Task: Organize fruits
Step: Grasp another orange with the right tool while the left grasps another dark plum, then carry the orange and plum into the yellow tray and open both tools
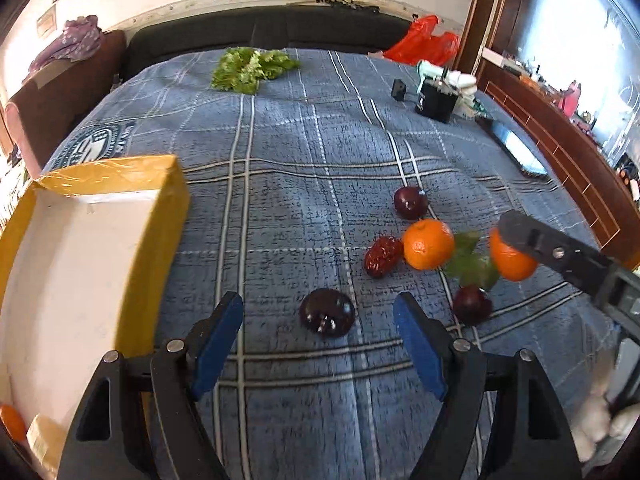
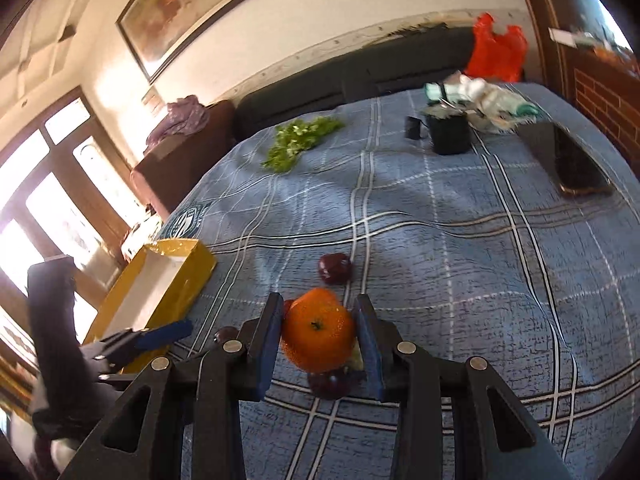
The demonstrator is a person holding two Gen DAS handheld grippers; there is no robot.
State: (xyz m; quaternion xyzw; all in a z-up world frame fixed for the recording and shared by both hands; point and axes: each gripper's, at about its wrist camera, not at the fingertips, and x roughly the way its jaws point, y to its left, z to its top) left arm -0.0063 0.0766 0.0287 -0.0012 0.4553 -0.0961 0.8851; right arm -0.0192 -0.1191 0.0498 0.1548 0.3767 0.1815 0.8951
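The right gripper (image 2: 318, 334) has its jaws clenched on a mandarin (image 2: 318, 330), likely bound for the yellow box (image 1: 80, 264) left of it on the bed. The left gripper (image 1: 318, 340), jaws released, hovers by a dark plum (image 1: 328, 312) near that box.

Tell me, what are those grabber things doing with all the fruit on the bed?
A person is sorting fruit with two hand-held grippers. The right gripper is squeezing an orange. The left gripper is open above a dark plum, not touching it. More fruit lies loose on the blue blanket: another orange, a red date and two more plums. The yellow box waits on the left.
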